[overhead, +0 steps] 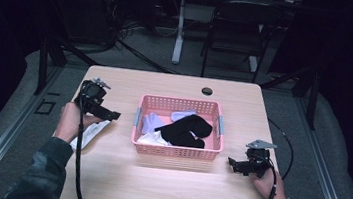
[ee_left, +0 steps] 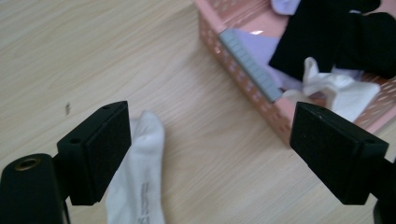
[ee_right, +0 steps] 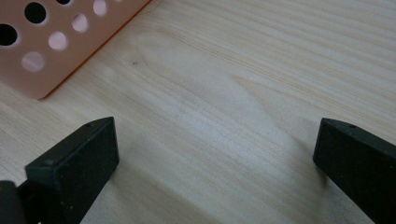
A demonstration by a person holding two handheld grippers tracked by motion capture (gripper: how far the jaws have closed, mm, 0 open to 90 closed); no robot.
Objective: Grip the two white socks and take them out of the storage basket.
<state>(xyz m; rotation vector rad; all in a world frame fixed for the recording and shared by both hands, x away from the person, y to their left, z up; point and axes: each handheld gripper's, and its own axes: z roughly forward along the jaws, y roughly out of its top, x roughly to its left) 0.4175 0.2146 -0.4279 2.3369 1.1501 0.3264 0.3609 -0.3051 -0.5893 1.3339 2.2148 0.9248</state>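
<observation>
A pink perforated basket (overhead: pixel 174 151) stands mid-table, holding a black sock (overhead: pixel 185 129) and white and pale lilac socks (overhead: pixel 150 124). A white sock (overhead: pixel 91 134) lies flat on the table left of the basket. My left gripper (overhead: pixel 111 115) hovers over that sock, open, jaws wide apart with nothing between them. In the left gripper view the white sock (ee_left: pixel 136 177) lies beside the left jaw and the basket (ee_left: pixel 243 79) sits ahead at the right. My right gripper (overhead: pixel 233 164) is open, low over bare wood right of the basket (ee_right: pixel 60 42).
The wooden table (overhead: pixel 164 188) has a dark cable hole (overhead: pixel 207 91) at its far edge. Cables trail from both grippers. A chair (overhead: pixel 237 31) and a table leg (overhead: pixel 179 29) stand on the floor beyond.
</observation>
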